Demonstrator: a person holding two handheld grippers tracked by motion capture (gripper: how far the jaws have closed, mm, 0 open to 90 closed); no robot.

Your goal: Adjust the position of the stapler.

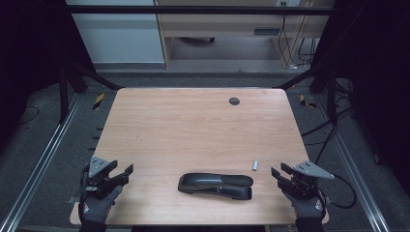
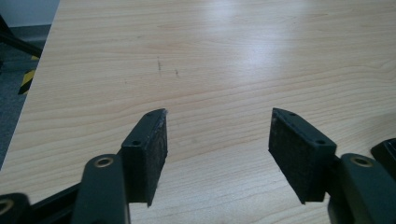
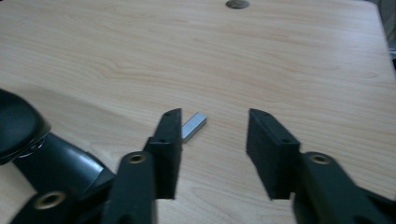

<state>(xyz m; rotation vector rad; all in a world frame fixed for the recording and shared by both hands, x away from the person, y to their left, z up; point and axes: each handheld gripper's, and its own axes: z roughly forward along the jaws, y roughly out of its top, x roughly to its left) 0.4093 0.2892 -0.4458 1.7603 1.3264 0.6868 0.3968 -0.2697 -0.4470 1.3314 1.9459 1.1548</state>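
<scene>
**Stapler lies between two open grippers**

The black stapler [image 1: 215,186] lies flat on the near part of the wooden surface [image 1: 193,125], its length running left to right, roughly midway between the two hands. In the right gripper view its rounded black end [image 3: 18,123] sits at the lower left, just beside that gripper's own left jaw but not between the fingers.

The left gripper [image 1: 118,175] is held by a gloved hand at the near left corner of the surface, well apart from the stapler. In the left gripper view its fingers [image 2: 152,149] stand wide apart with bare wood between them; they hold nothing and touch nothing.

The right gripper [image 1: 279,173] is held at the near right edge, near the stapler's right end. Its fingers [image 3: 268,144] are spread wide, with bare wood in the gap.

A small silvery strip of staples [image 1: 255,165] lies on the surface just beyond the stapler's right end. In the right gripper view this strip [image 3: 194,126] shows beyond the tip of the left finger, outside the gap; whether it touches the finger cannot be told.

A small dark round grommet [image 1: 234,101] sits near the far edge.
</scene>
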